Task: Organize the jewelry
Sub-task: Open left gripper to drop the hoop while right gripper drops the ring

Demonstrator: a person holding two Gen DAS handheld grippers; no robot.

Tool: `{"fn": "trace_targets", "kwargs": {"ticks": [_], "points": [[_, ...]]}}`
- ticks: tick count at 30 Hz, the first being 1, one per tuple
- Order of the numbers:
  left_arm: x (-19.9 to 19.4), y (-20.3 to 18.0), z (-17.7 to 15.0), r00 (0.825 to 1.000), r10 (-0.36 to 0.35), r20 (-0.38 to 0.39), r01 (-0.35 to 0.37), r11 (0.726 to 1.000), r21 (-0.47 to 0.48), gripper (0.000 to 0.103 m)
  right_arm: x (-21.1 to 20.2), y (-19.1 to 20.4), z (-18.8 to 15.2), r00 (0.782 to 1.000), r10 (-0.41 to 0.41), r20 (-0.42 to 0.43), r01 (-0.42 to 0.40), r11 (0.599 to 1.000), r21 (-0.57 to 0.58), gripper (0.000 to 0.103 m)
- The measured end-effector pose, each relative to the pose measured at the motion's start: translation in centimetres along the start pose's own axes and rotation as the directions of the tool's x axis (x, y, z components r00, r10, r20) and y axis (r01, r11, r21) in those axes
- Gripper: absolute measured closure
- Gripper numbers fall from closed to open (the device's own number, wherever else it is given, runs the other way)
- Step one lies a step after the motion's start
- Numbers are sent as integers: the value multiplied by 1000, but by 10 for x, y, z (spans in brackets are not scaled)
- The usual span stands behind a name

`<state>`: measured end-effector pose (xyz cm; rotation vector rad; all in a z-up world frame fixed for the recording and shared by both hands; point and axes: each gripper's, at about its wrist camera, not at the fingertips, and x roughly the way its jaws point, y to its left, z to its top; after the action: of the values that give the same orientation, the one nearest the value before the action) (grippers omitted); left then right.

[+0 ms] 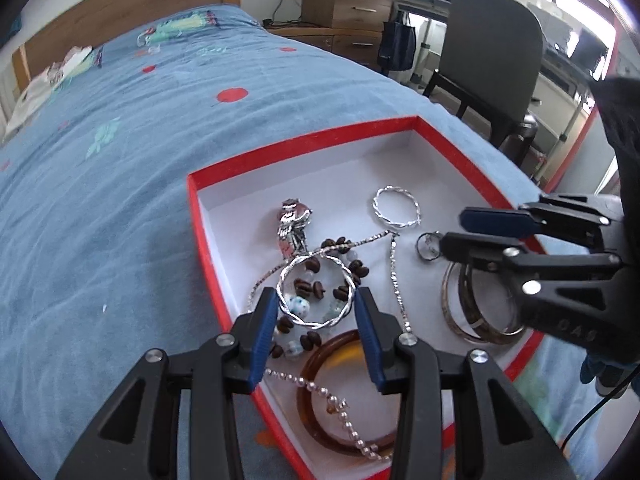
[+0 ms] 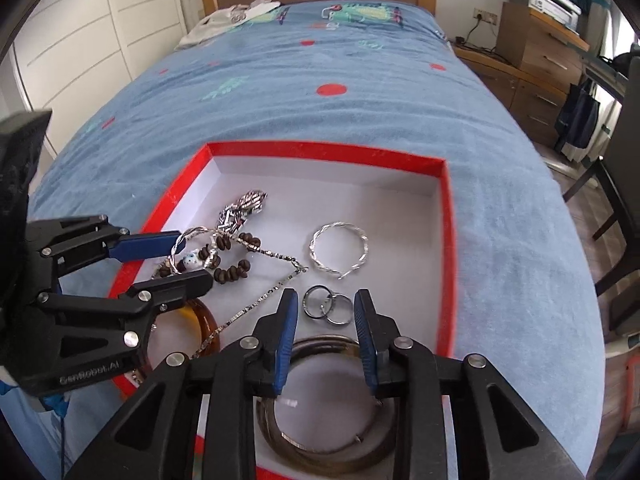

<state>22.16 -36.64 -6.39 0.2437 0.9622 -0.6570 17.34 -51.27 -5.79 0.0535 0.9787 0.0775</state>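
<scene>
Nearest the left camera, the left gripper (image 1: pixel 316 304) – jaws spread – brackets a twisted silver hoop (image 1: pixel 316 290) without visibly pinching it; the hoop lies flat atop a tangle of brown beads (image 1: pixel 320 276) and a silver chain (image 1: pixel 394 272). To the right, the right gripper (image 2: pixel 326 310) has parted jaws framing two small linked rings (image 2: pixel 328 308) just beyond its tips – nothing held. Everything sits in a red-rimmed box (image 2: pixel 448 240) on a blue bedspread (image 2: pixel 360 120). A second hoop (image 2: pixel 340 250) lies farther off, nearer the right gripper.
</scene>
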Motion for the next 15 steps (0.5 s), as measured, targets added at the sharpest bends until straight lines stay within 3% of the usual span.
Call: {"fn": "trace_targets", "kwargs": {"ticks": [7,15], "points": [[-37,-3,-3,999,-24,32,25,999,-32,60,-47,2,-6,998,-1,64,-1,999,40,73],[-115,-9,-29,995,20,98,-13,997,-73,55,-111,30,-23,988,8,153,-21,996,84,50]]}}
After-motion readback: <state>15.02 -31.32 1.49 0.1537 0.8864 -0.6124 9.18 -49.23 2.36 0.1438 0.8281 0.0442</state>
